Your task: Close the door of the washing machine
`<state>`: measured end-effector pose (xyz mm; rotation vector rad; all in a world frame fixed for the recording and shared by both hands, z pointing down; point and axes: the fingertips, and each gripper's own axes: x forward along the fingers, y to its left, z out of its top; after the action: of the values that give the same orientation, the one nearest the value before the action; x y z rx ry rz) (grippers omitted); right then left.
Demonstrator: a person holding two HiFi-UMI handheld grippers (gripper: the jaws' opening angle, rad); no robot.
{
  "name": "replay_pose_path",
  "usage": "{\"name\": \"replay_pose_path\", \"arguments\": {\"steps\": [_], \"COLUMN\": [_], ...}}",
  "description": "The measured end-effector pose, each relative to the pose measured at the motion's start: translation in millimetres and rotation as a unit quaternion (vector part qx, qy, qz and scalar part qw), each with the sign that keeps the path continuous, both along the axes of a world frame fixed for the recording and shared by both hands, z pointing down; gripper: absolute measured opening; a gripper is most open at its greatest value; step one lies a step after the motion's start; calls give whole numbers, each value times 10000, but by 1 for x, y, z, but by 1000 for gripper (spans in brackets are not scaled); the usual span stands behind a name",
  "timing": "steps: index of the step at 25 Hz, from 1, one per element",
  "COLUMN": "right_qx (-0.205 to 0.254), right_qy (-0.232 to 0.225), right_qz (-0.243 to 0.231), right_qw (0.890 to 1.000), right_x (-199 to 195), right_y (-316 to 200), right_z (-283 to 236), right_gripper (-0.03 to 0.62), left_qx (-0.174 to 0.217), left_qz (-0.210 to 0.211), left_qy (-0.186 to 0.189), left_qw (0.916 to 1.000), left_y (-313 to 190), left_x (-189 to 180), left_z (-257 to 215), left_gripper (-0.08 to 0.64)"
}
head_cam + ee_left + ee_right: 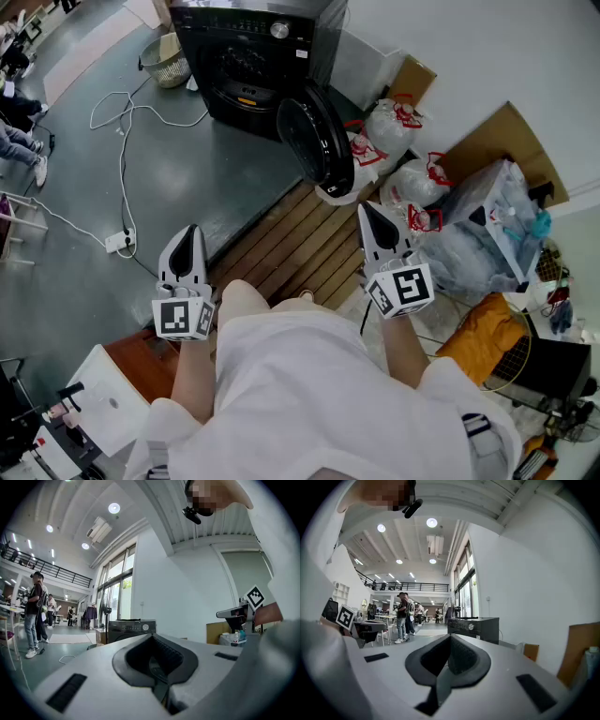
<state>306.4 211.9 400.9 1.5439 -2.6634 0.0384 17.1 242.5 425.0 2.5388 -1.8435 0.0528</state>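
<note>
A black front-loading washing machine (246, 56) stands at the top of the head view. Its round door (316, 139) hangs open, swung out to the machine's right side. My left gripper (189, 232) is held level, well short of the machine, with its jaws closed together and nothing in them. My right gripper (374, 210) is also level and shut, empty, a short way below and to the right of the open door. The machine shows far off past the shut jaws in the left gripper view (131, 629) and in the right gripper view (476, 627).
A wicker basket (167, 61) sits left of the machine. A white cable runs to a power strip (120, 241) on the grey floor. Tied plastic bags (398, 122) and cardboard (506, 141) crowd the right. I stand on wooden slats (300, 244). People (403, 616) stand beyond.
</note>
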Motion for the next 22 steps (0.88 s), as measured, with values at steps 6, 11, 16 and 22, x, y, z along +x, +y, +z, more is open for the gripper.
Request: {"name": "replay_pose_path", "arguments": {"steps": [6, 11, 16, 22], "right_qx": [-23, -36, -52, -371], "right_qy": [18, 37, -70, -46], "right_qz": [45, -8, -66, 47], "right_qw": [10000, 10000, 9999, 9993], "right_x": [-6, -12, -32, -78], "right_y": [0, -3, -7, -27], "right_z": [-1, 3, 10, 8], "right_gripper": [-2, -2, -2, -2], "left_qx": [1, -26, -69, -101], "left_qz": [-6, 26, 97, 104], "left_qy": [40, 59, 105, 254], "left_qw": [10000, 10000, 9999, 9996], "left_y": [1, -4, -12, -35], "left_x": [-7, -10, -27, -79], "left_z": [1, 5, 14, 9], "left_gripper": [6, 6, 5, 5]}}
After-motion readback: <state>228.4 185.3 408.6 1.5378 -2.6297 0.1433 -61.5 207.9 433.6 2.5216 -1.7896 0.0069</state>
